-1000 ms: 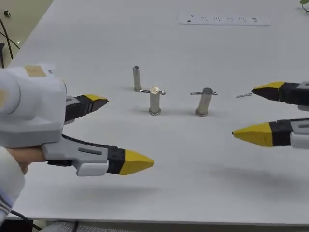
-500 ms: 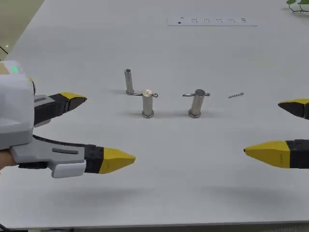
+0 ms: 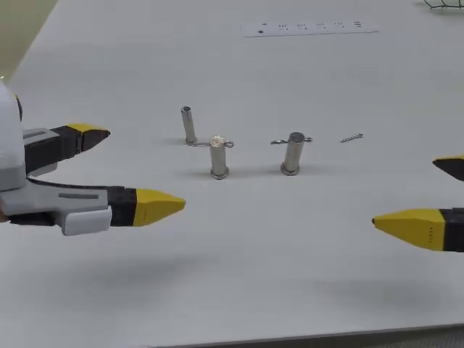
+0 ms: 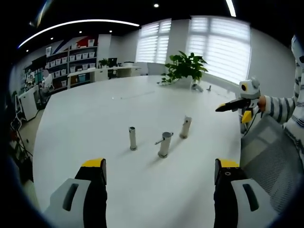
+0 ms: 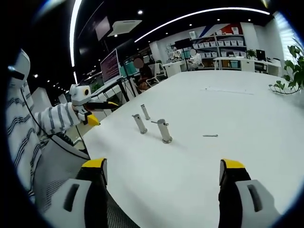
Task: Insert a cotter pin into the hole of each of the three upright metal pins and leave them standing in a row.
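Metal pins [image 3: 218,157] upright on a white table [image 3: 290,275], left gripper [image 3: 134,168] and right gripper [image 3: 406,192] both spread wide
Head view: three pins stand mid-table, a cotter pin [image 3: 226,144] through the middle one and another through the right one; a loose cotter pin [image 3: 351,138] lies to their right, apart from them. Left gripper view: jaws wide, holding nothing, the pins ahead. Right gripper view: jaws wide, holding nothing, pins and loose cotter pin beyond
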Available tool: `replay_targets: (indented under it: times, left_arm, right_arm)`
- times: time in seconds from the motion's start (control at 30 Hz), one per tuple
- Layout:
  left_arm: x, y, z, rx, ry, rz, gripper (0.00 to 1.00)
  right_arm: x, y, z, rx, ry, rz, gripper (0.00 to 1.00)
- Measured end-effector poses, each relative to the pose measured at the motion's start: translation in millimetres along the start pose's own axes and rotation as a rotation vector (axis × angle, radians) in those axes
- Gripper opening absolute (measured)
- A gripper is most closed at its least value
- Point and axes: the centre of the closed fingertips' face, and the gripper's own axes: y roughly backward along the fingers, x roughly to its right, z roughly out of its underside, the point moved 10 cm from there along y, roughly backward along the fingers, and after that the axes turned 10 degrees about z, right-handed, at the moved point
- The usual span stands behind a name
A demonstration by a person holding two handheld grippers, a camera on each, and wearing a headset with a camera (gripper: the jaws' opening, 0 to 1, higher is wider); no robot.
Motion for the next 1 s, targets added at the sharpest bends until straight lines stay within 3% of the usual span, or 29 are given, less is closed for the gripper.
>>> replay_targets:
  times: [0.17, 0.2, 0.33, 0.47, 0.63, 0.8, 1.0]
  left_arm:
    - [-12.0, -9.1, -16.2, 0.042, -0.003, -0.044, 0.88]
    - [-16.7, -11.6, -20.7, 0.05, -0.011, -0.075, 0.88]
    - [-27.6, -21.0, -32.5, 0.064, -0.036, -0.115, 0.88]
    - [-38.3, -30.5, -40.1, 0.064, -0.044, -0.139, 0.83]
    - [-45.9, -43.6, -43.2, 0.018, -0.051, -0.17, 0.74]
    - [-52.4, -55.8, -44.1, 0.005, -0.052, -0.182, 0.65]
    - [-61.2, -69.7, -39.2, -0.013, -0.014, -0.187, 0.56]
  right_arm:
    - [3.2, 5.6, 3.8, -0.005, -0.005, 0.014, 0.95]
    - [3.5, 7.4, 4.2, -0.003, -0.003, 0.019, 0.95]
    - [2.0, 12.4, 3.8, -0.009, 0.028, 0.03, 0.95]
    - [1.5, 16.4, 3.1, 0.002, 0.008, 0.039, 0.94]
    - [3.5, 18.8, 4.2, 0.006, 0.005, 0.044, 0.93]
    - [6.0, 19.9, 5.6, 0.001, 0.005, 0.054, 0.92]
    - [8.3, 20.8, 5.2, 0.005, 0.0, 0.061, 0.91]
